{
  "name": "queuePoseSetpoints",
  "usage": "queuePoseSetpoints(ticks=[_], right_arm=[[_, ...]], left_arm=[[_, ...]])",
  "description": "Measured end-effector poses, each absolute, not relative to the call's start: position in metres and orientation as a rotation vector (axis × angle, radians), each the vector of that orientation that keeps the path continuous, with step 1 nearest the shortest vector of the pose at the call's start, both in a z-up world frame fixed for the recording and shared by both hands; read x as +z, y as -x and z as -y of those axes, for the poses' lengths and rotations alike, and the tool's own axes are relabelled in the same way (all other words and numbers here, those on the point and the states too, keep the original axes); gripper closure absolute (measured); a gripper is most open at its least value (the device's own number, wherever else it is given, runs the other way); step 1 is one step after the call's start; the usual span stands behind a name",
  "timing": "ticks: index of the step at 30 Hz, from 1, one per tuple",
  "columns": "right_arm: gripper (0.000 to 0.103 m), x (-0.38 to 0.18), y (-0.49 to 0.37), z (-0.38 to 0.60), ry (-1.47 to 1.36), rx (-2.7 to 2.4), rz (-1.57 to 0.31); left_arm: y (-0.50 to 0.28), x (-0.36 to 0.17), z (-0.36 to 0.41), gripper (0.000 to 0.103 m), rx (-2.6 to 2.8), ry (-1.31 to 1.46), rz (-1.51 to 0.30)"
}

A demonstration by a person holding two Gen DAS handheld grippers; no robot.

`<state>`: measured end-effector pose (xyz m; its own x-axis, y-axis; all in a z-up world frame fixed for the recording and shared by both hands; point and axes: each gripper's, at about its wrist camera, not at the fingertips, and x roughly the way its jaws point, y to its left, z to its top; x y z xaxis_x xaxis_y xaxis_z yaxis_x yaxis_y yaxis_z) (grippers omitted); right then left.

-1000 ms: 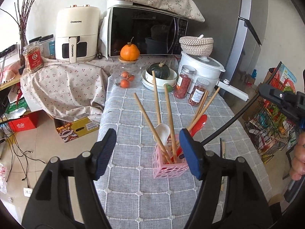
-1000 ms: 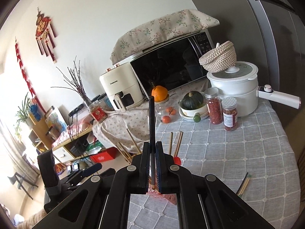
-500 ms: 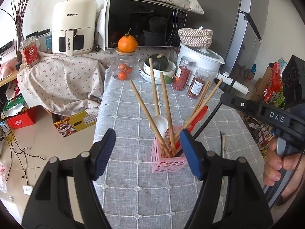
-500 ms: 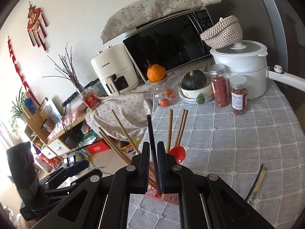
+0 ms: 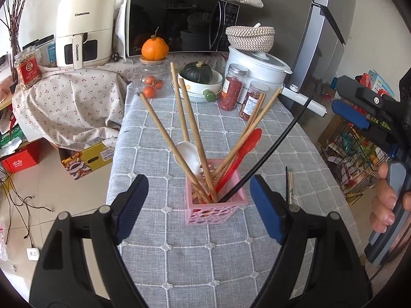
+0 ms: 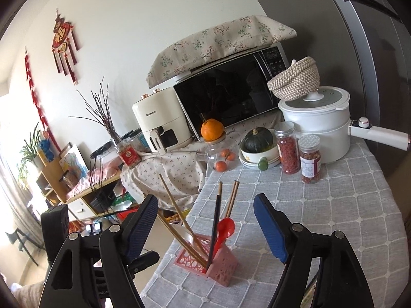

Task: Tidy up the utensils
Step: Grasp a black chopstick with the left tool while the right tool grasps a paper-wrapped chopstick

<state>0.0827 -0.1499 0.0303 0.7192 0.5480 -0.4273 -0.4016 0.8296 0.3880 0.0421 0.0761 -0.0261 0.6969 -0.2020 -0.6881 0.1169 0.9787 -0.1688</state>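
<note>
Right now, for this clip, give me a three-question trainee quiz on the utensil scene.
1. True or false: the right gripper grips the black chopstick.
2. Where does the black chopstick's lower end sit? A) pink basket B) tablecloth C) white bowl
3. Fill in: the left gripper is ____ (open/shut).

Key: 1 false, its jaws are apart; 2 A; 3 open.

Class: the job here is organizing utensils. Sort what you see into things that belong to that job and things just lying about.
Belongs: pink holder; wooden chopsticks; black chopstick; red spoon; white spoon; loose chopsticks on the table.

Lying about: microwave; air fryer; orange; squash; spice jars.
</note>
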Motion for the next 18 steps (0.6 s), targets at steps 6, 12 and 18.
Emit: queuePoseSetpoints(ticks=[6, 12, 18], right_arm=[[0.02, 0.031, -0.077, 0.183, -0.248, 0.456, -0.561], [0.019, 0.013, -0.079, 0.215, -0.21, 0.353, -0.649], [0.019, -0.011, -0.082, 0.246, -0.195, 0.253, -0.771]], left_arm=[[-0.04, -0.034, -0.052, 0.021, -0.239, 0.11, -0.822], [-0.036, -0.044, -0.016, 0.021, -0.29, 0.031, -0.858], [-0.037, -0.056, 0.023, 0.021, -0.346, -0.039, -0.905]])
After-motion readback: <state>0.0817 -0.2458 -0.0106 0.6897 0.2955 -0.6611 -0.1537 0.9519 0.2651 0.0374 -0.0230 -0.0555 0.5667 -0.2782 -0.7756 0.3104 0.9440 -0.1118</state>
